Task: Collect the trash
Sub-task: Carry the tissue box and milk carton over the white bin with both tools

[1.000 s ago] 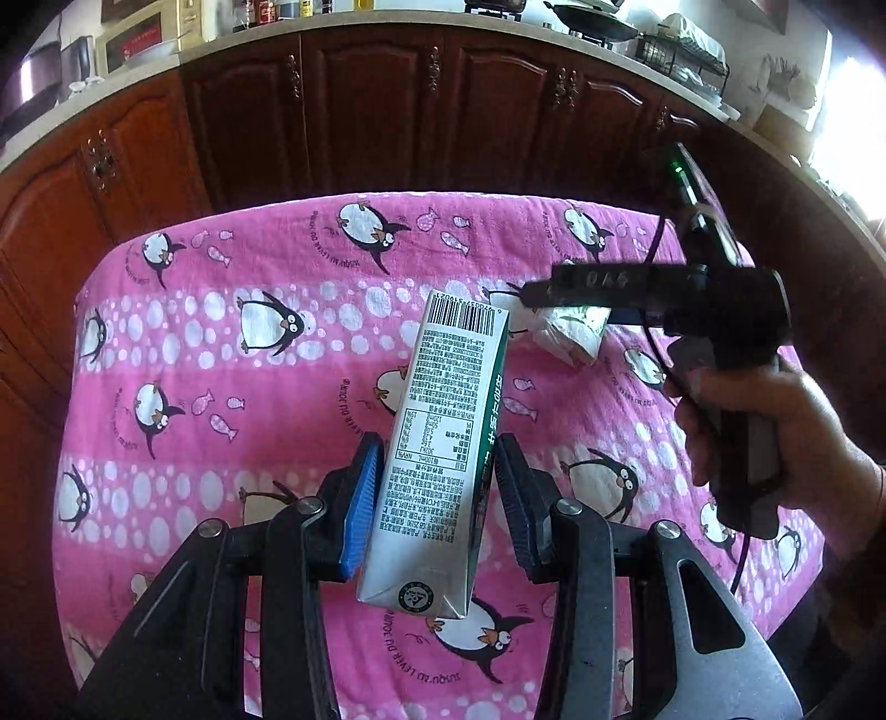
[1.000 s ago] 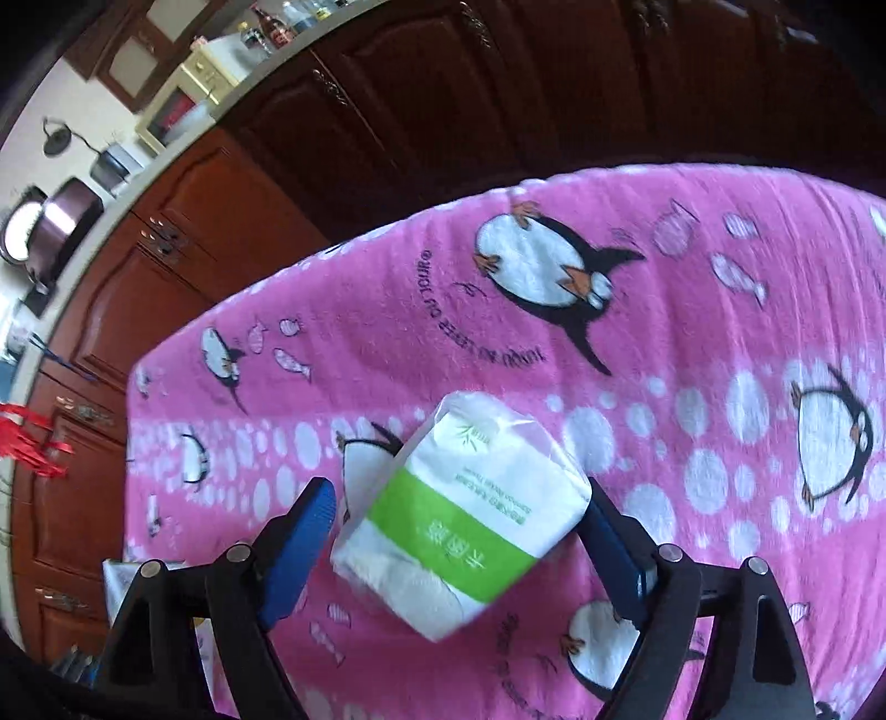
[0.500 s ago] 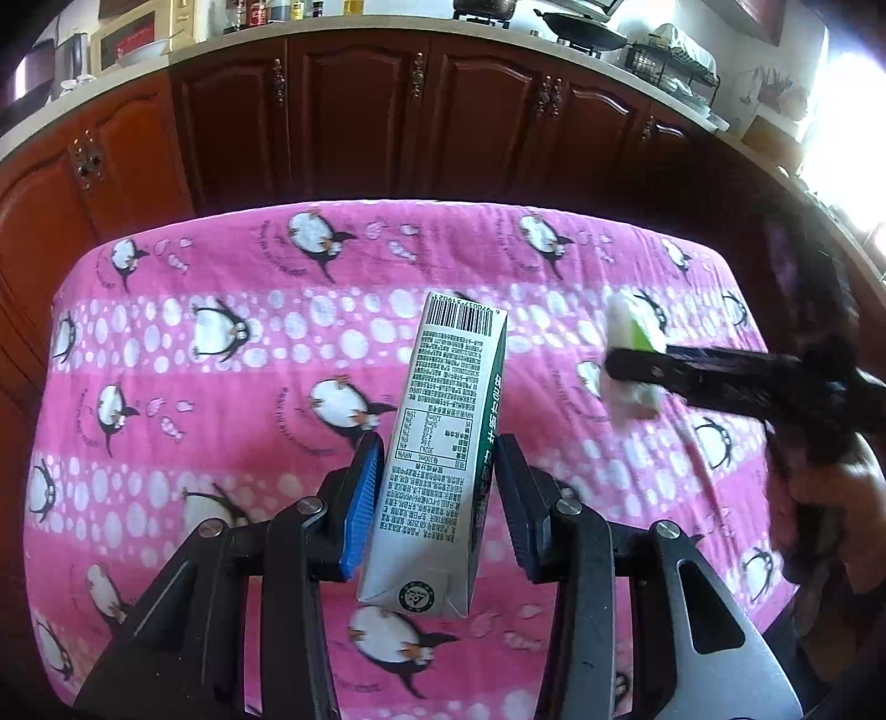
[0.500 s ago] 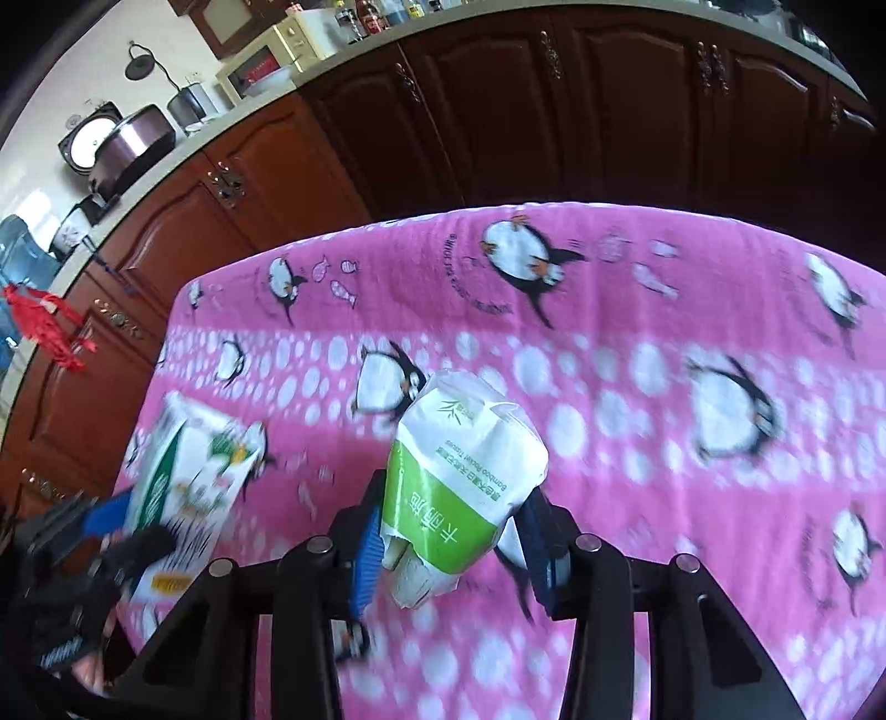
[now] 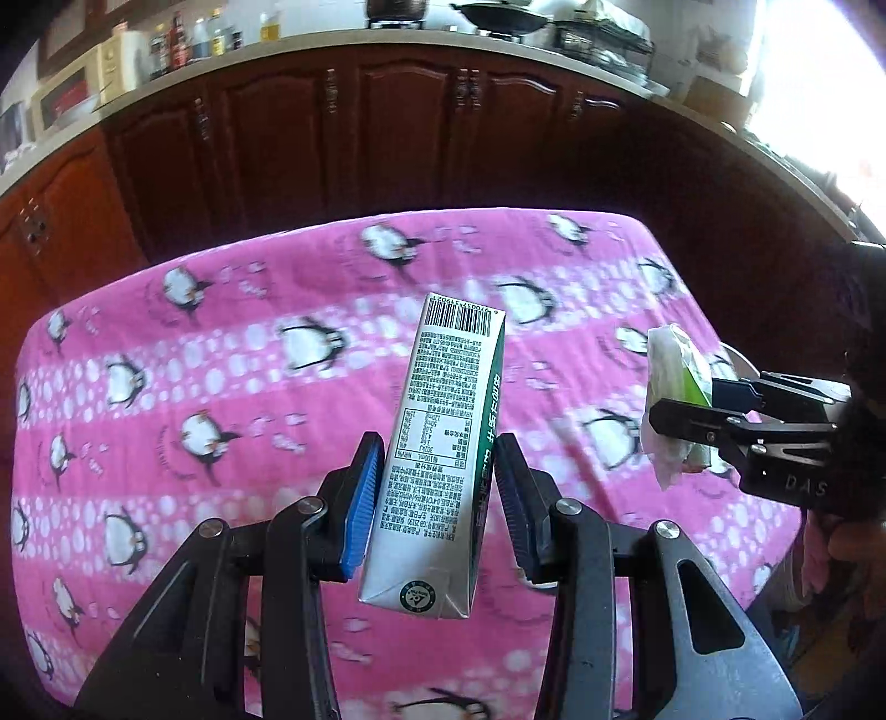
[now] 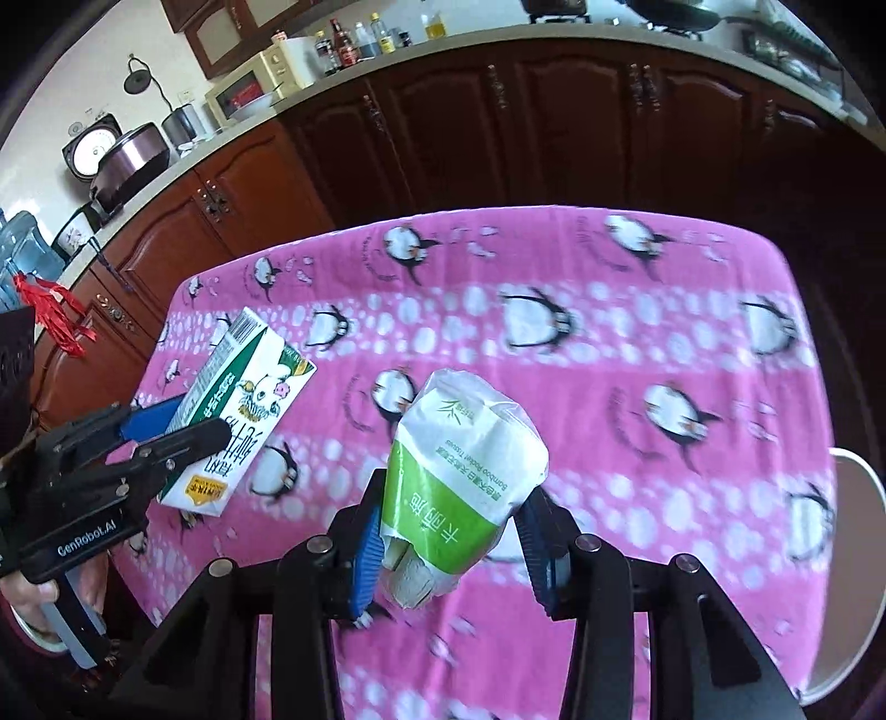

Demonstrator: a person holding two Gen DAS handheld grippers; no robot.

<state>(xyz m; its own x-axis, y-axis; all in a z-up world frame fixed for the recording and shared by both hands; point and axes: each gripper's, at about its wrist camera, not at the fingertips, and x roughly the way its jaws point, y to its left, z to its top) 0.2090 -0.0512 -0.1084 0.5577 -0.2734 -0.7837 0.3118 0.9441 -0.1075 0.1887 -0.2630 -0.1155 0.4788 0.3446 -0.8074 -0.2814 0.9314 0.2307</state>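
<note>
A home kitchen — dark wood cabinets, rice cooker, bottle-lined countertop.

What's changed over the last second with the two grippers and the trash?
The right gripper has just been closing and now clamps the tissue pack, which lay on the pink penguin cloth between open jaws a second ago; the pack is now lifted clear. The left gripper stays shut on the milk carton, as before, also carried above the cloth.
</note>
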